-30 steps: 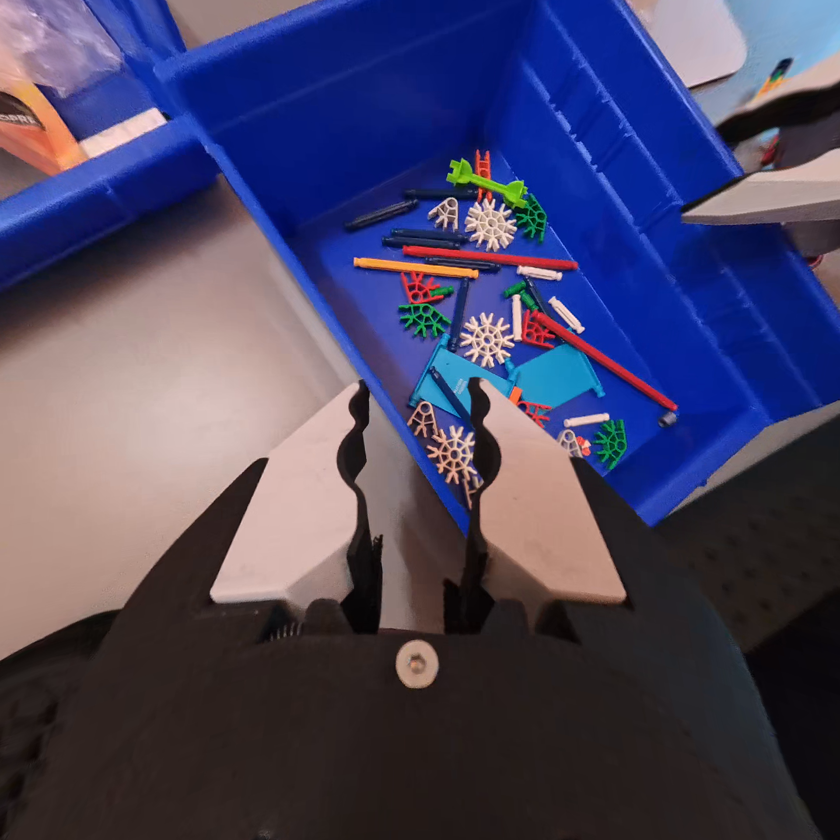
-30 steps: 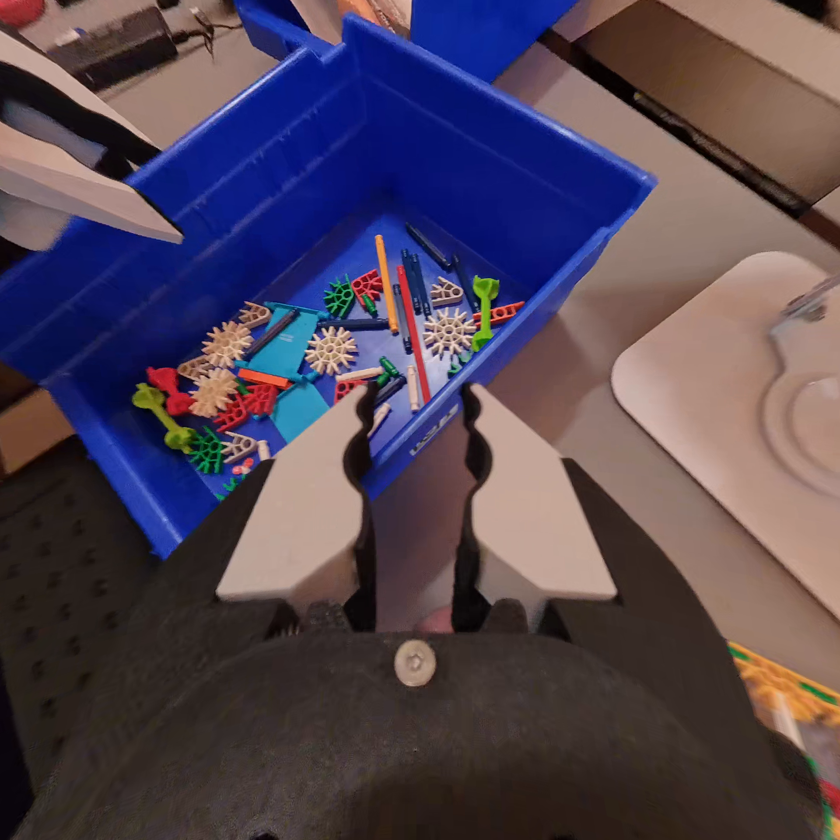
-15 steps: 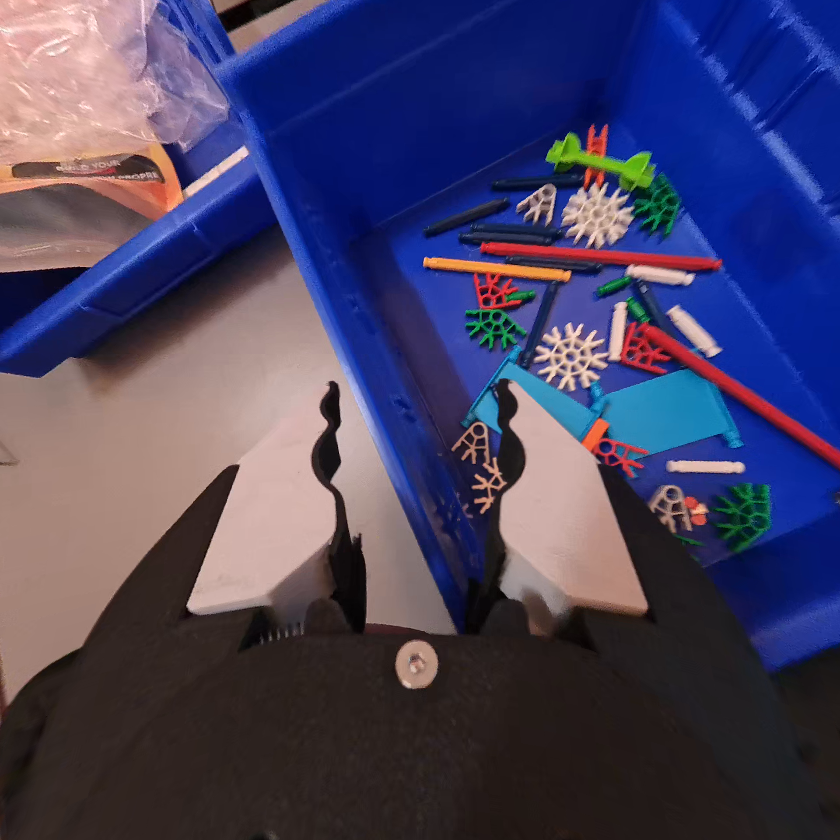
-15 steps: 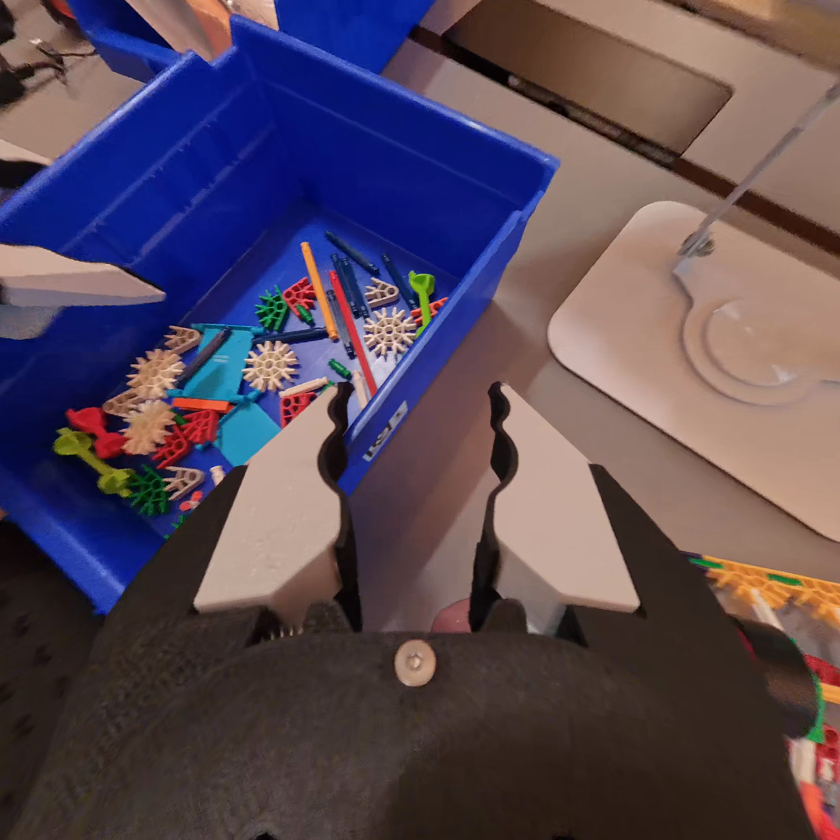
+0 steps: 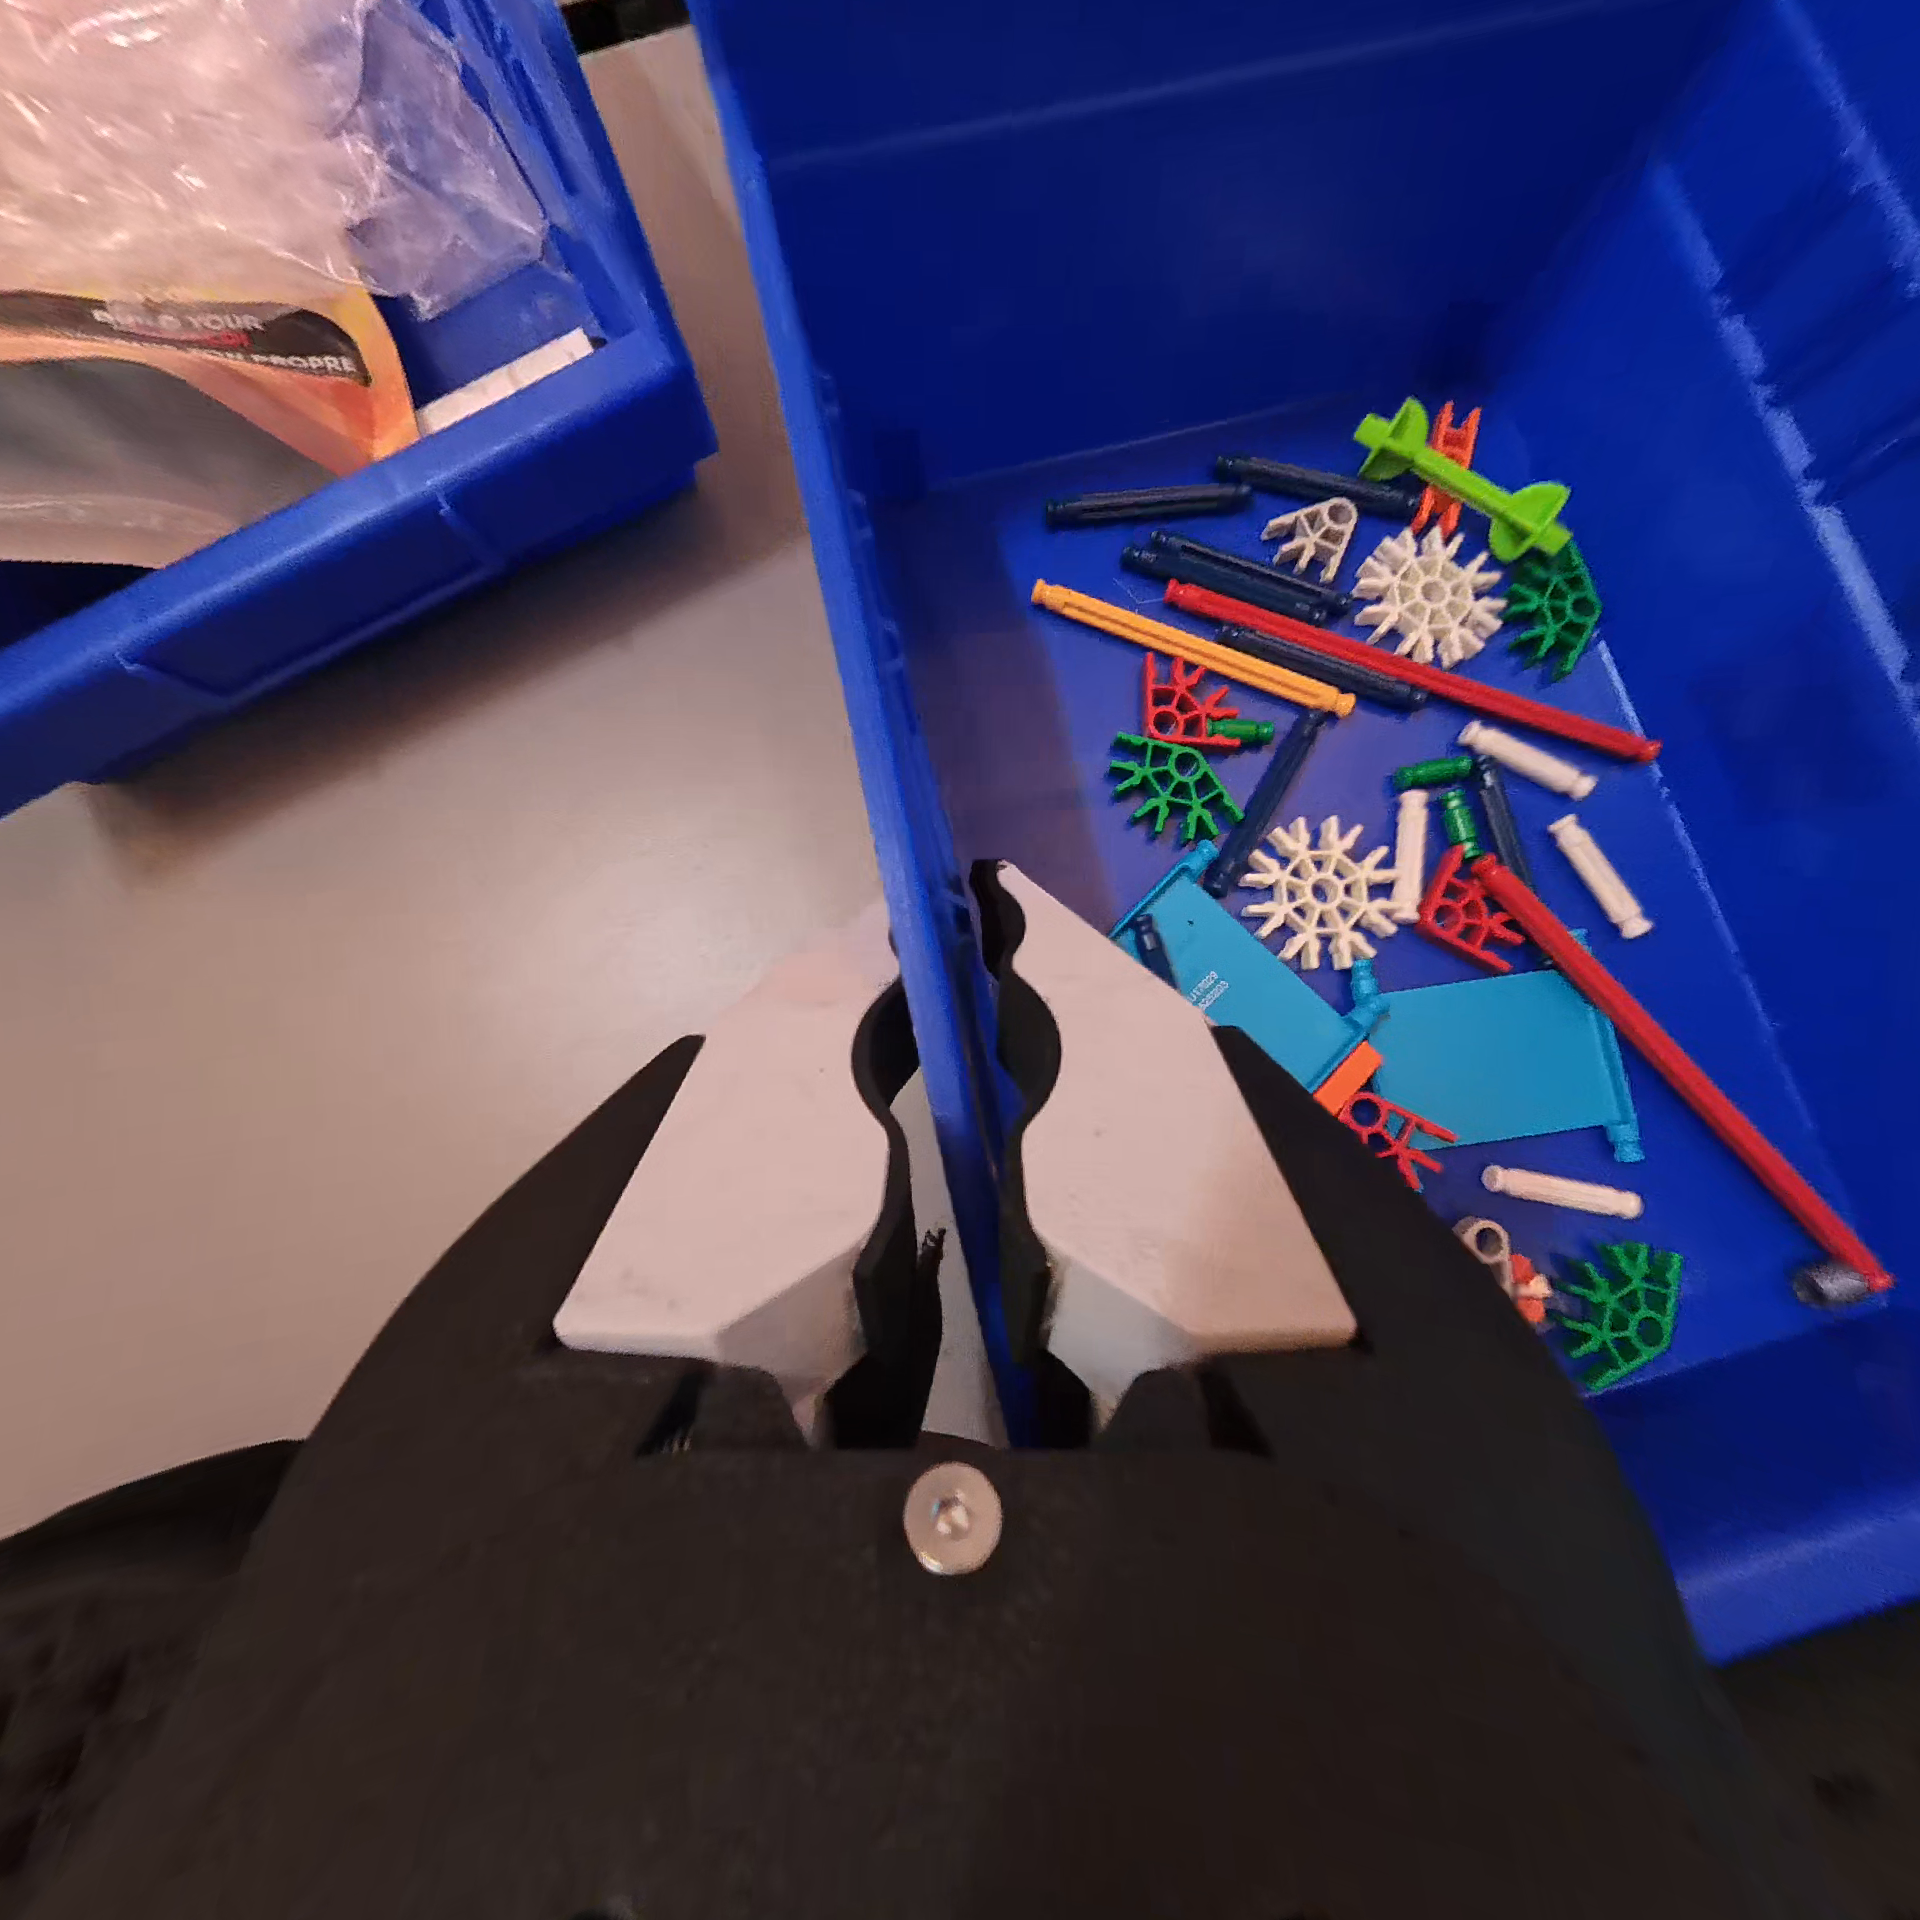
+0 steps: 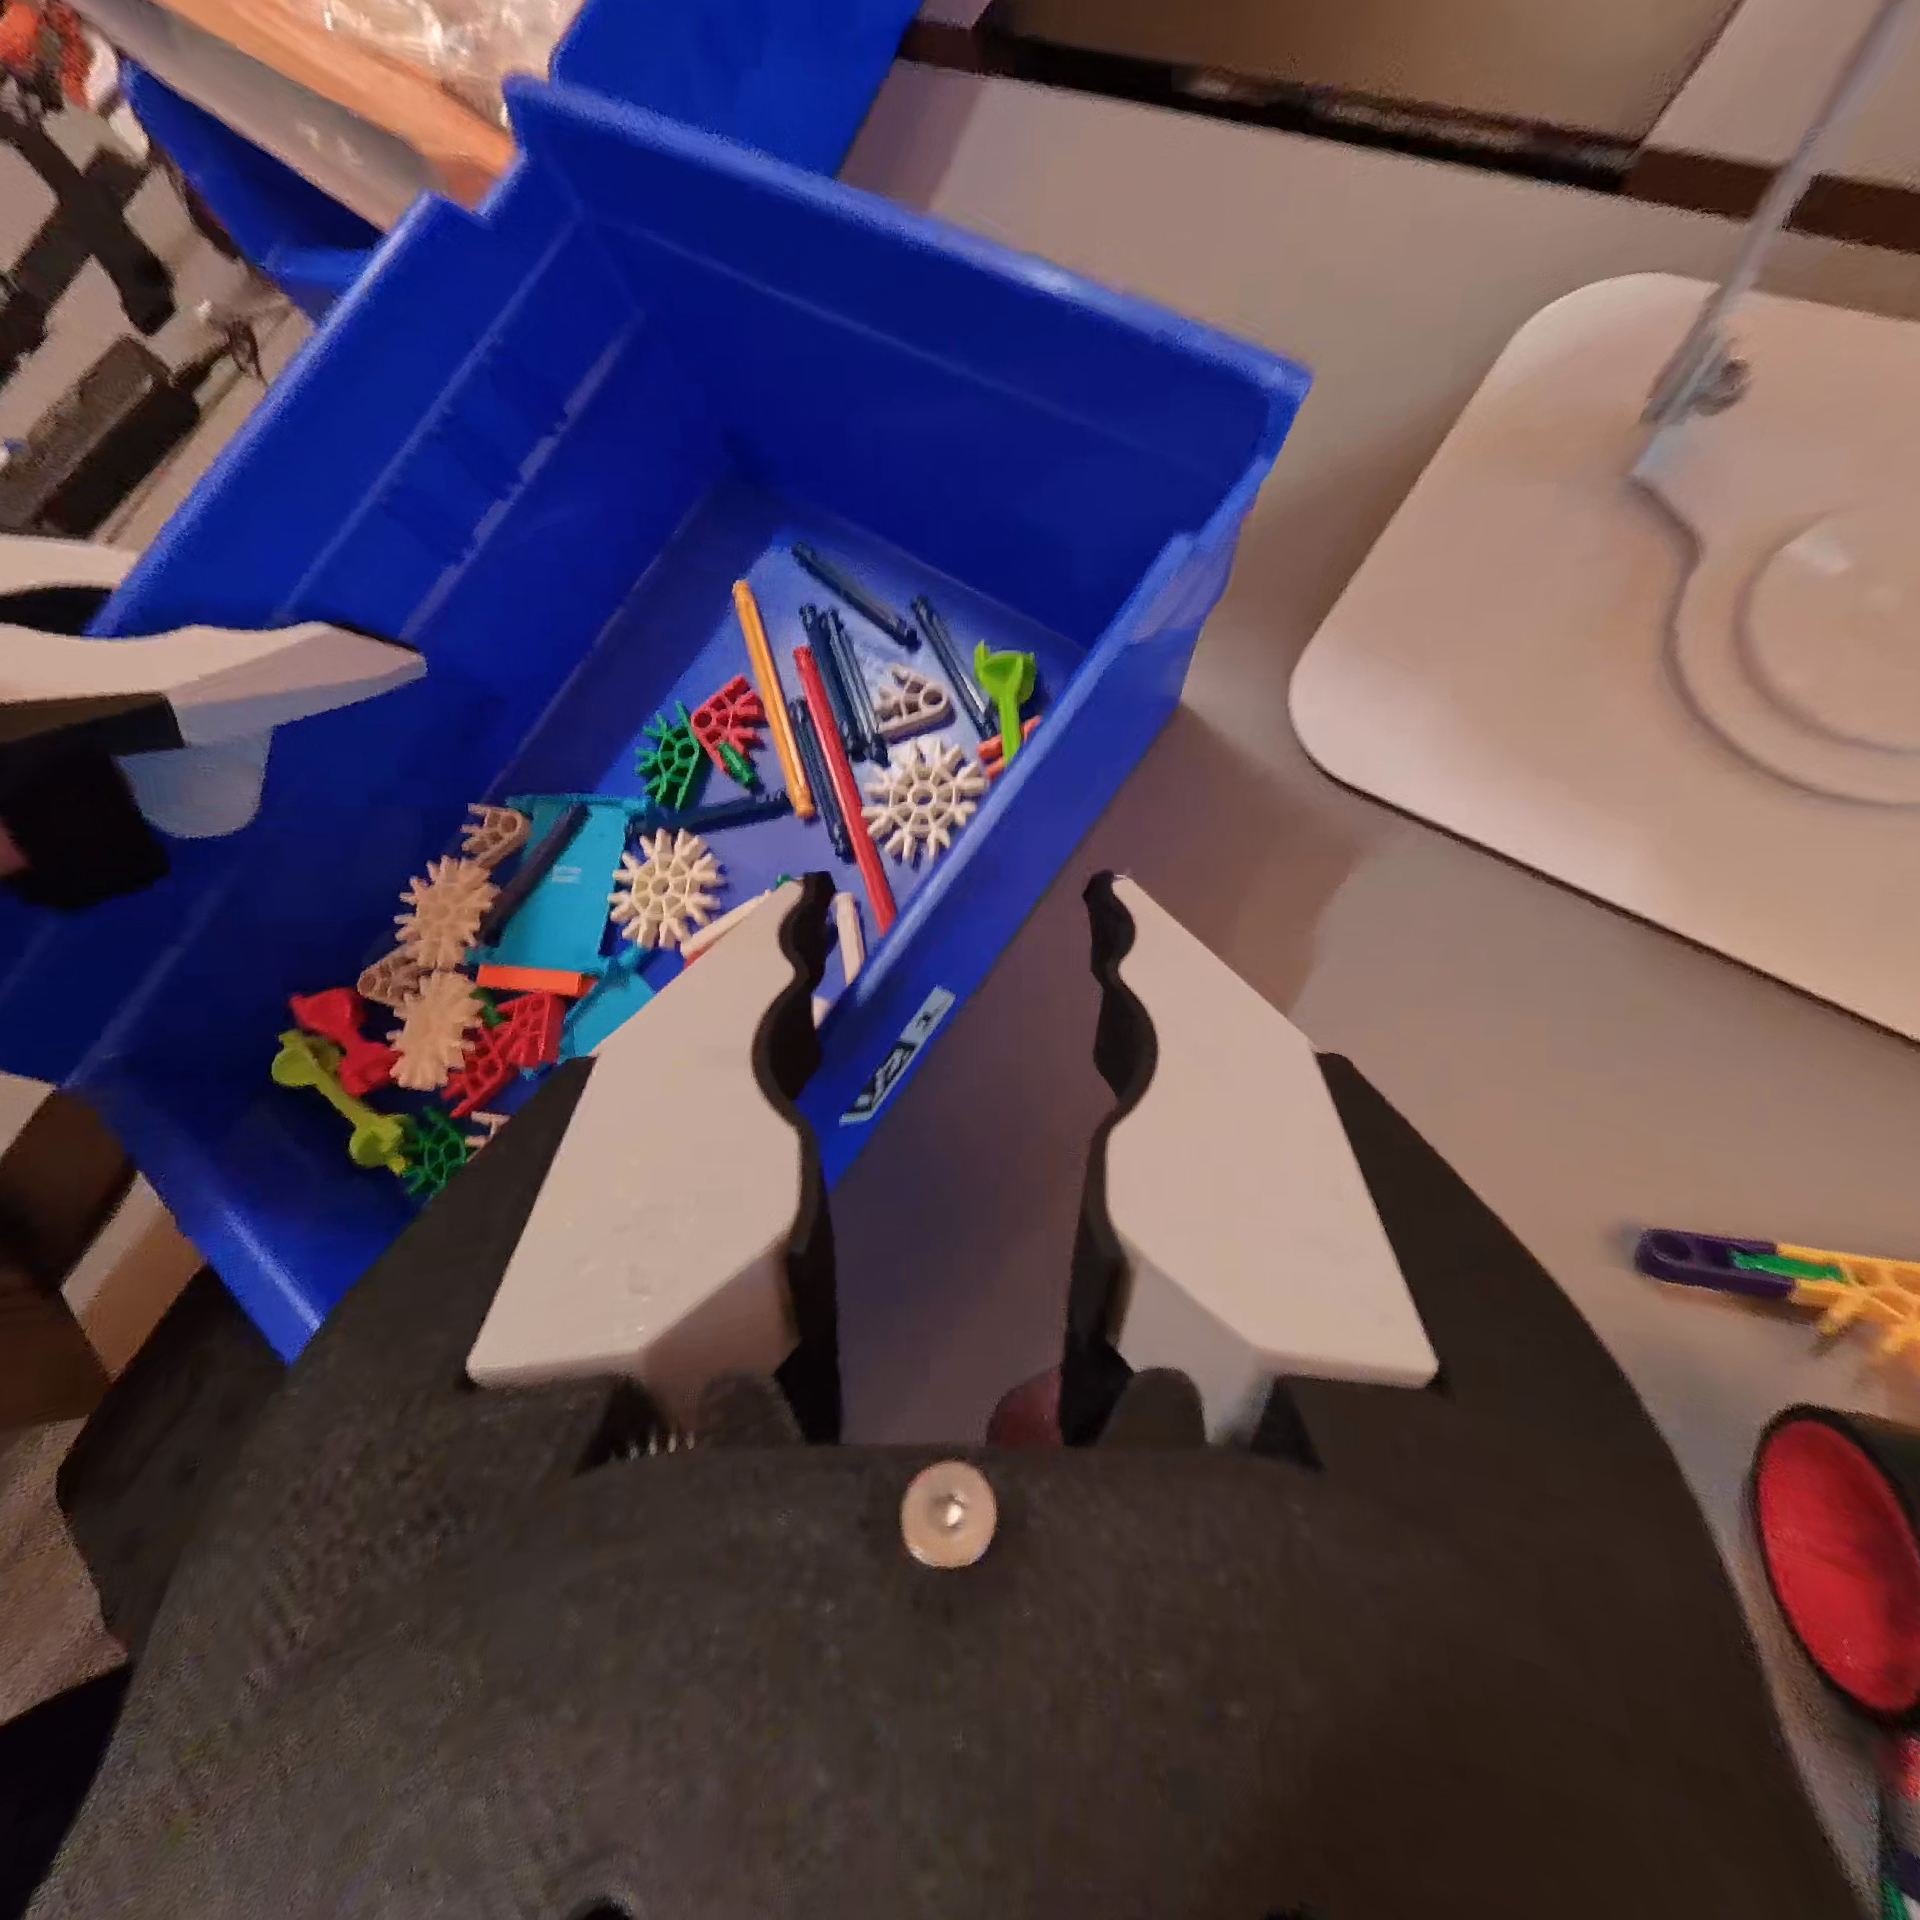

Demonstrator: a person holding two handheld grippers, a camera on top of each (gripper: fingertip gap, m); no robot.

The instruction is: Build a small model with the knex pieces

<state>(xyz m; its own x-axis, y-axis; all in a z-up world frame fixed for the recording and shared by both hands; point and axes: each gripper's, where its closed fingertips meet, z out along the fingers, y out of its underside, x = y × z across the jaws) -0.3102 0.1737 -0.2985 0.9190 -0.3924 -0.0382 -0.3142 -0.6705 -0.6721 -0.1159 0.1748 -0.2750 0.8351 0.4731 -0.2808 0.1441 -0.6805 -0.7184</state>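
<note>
- Blue plastic bin (image 5: 1299, 239) fills the upper right of my left wrist view, smooth-walled and rectangular, its long axis running from lower right toward the top of the frame.
- My left gripper (image 5: 940, 1023) is clamped on the bin's near side wall: one pale finger (image 5: 748, 1174) sits outside over the grey table (image 5: 343, 987), the other inside, and the thin blue wall stands pinched between the wavy black pads.
- On the bin floor lie small plastic building-toy pieces: a long red rod (image 5: 1403, 670) and a yellow rod (image 5: 1195, 649) lying crosswise, white snowflake-shaped connectors (image 5: 1320, 894), green and red fan-shaped connectors, short white pegs, dark blue rods, a flat turquoise panel (image 5: 1496, 1060) and a lime-green spool-ended piece (image 5: 1465, 488).
- A second blue bin (image 5: 364, 551) at upper left holds crinkled clear plastic wrap (image 5: 208, 125) and a glossy orange packet.
- In my right wrist view the same bin (image 6: 727, 343) lies at centre left, long axis pointing from lower left to upper right.
- My right gripper (image 6: 956, 904) is spread apart and holds nothing; its left finger hangs over the bin's corner, its right finger over the bare table beside it.
- A flat, rounded beige plate (image 6: 1558, 623) with a metal post lies at upper right; a purple-and-yellow toy piece (image 6: 1787, 1273) and a round red-lined black thing (image 6: 1839, 1558) sit at the right edge.
</note>
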